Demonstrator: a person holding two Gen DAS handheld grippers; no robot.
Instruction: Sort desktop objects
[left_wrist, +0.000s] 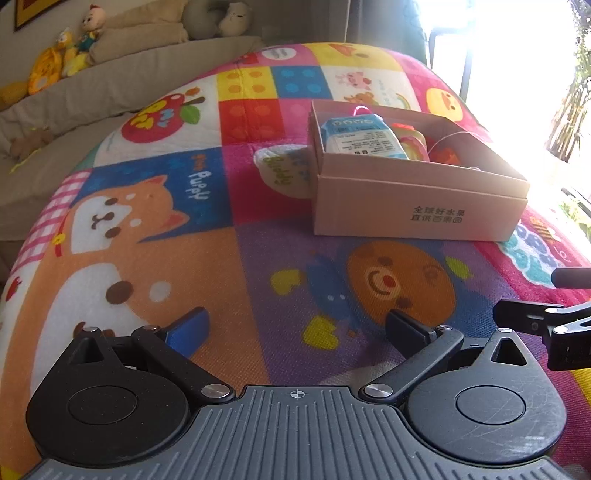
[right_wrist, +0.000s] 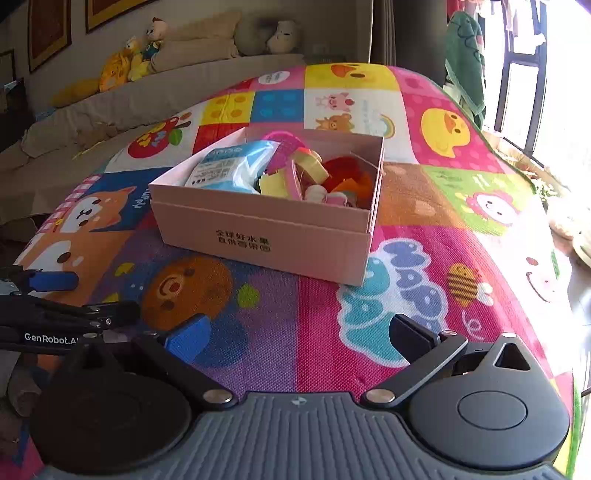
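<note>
A pink cardboard box (left_wrist: 417, 206) (right_wrist: 258, 236) stands on the colourful cartoon mat (left_wrist: 258, 229) (right_wrist: 303, 325). Inside lie a blue-and-white packet (left_wrist: 360, 134) (right_wrist: 231, 168) and several small toys: a pink ring (right_wrist: 282, 146), yellow pieces (right_wrist: 273, 184) and red-orange items (right_wrist: 347, 173). My left gripper (left_wrist: 295, 326) is open and empty, hovering over the mat in front of the box. My right gripper (right_wrist: 299, 334) is open and empty, also short of the box. The left gripper shows at the left edge of the right wrist view (right_wrist: 55, 295).
A beige sofa (right_wrist: 147, 92) with plush toys (right_wrist: 129, 62) runs behind the mat. A bright window (right_wrist: 535, 74) lies to the right. The mat's right edge (right_wrist: 554, 258) drops to the floor. Part of the right gripper shows at the right edge of the left wrist view (left_wrist: 554, 325).
</note>
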